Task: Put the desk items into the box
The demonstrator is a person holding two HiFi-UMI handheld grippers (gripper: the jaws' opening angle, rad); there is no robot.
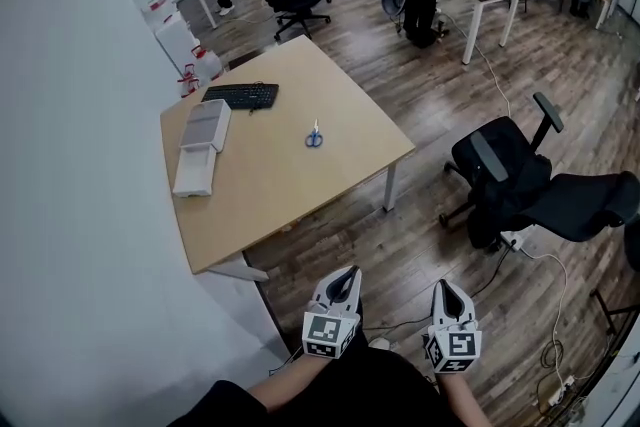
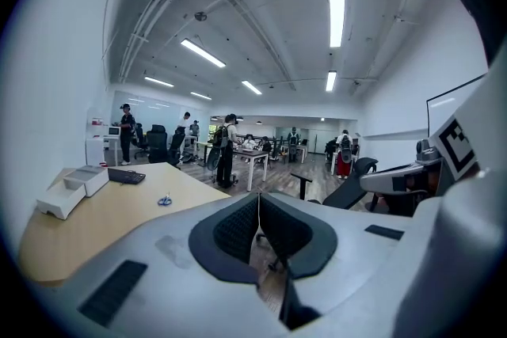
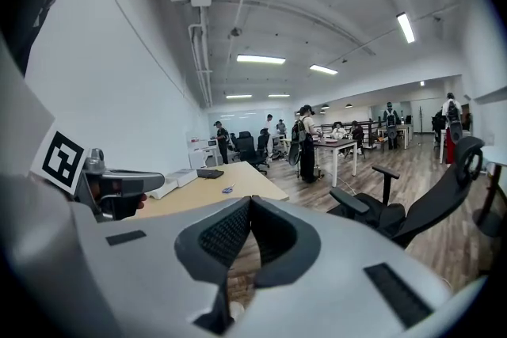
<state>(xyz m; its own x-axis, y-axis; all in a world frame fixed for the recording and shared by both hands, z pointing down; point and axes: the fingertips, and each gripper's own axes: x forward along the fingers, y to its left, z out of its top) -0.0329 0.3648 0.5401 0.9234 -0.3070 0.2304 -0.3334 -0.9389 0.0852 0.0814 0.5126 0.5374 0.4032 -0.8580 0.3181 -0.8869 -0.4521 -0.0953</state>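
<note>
- The left gripper (image 1: 343, 280) and the right gripper (image 1: 448, 290) were held low, close to the person's body, over the wooden floor. Each gripper view showed its jaws pressed together with nothing between them.
- The step in hand looked like the approach: both tools were well apart from the desk (image 1: 300, 200) and no item had been reached. It would pay to step up to the near edge first and to part the jaws before reaching in.
- A black office chair (image 1: 505, 170) stood to the right of the path, so keeping left of it seemed wise.
- The blue-handled scissors (image 1: 314, 138) lay alone near the desk's middle, the closest item. Being thin and flat, they probably wanted a grip from above, across the handles.
- The white box (image 1: 205, 125) sat by the wall-side edge, with a flat white piece (image 1: 194, 171) touching its near end. Whether the box stood open could not be told, so that needed checking first.
- The black keyboard (image 1: 241, 96) lay farthest, just beyond the box. Being long, it probably called for one gripper at each end.
</note>
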